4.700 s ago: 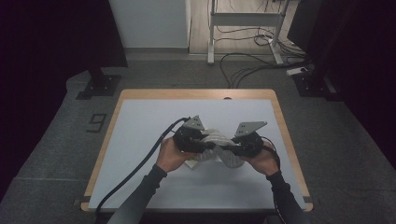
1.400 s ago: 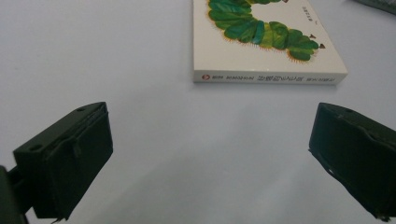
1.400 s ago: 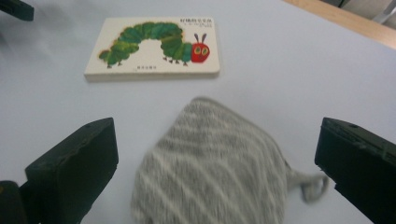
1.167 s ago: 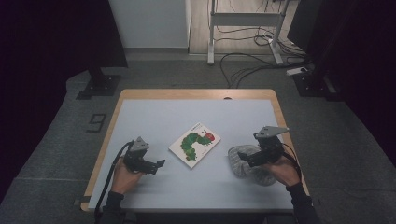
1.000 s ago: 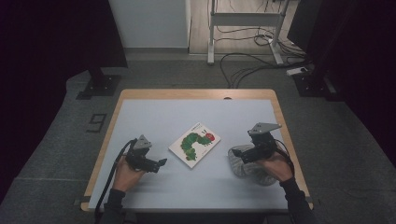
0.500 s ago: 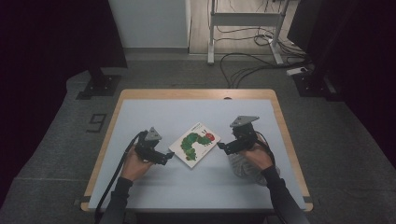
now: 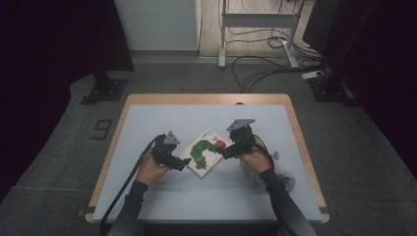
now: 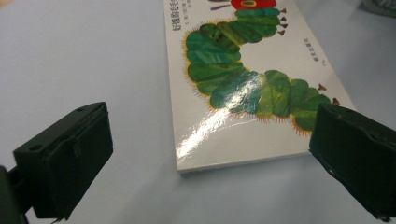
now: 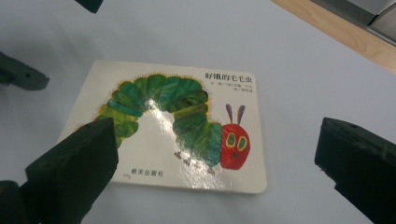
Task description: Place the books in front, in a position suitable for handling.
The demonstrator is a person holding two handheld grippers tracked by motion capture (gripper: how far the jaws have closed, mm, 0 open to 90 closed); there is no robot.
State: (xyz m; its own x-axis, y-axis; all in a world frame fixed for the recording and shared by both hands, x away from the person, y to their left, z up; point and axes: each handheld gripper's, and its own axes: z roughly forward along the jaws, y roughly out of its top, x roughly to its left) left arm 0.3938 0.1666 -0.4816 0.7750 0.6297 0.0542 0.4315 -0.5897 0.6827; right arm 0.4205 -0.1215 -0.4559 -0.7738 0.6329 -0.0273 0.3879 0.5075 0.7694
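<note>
On a pale table (image 7: 147,206), the left gripper (image 7: 183,165), jaws wide, nears a flat caterpillar picture book (image 7: 204,152) at mid-table, and the right gripper (image 7: 225,153), jaws also wide, approaches opposite; the glossy, thin book may slide away or slip if pinched unevenly.

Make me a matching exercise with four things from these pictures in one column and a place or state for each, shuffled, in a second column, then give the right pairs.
Things:
1. book
2. left gripper
3. right gripper
4. clear bag

Places or states:
A. crumpled on the table, by the person's right forearm
B. open, at the book's near left corner
C. lying flat, caterpillar cover up, mid-table
D. open, at the book's right edge, by the red head

Pairs: 1-C, 2-B, 3-D, 4-A
</note>
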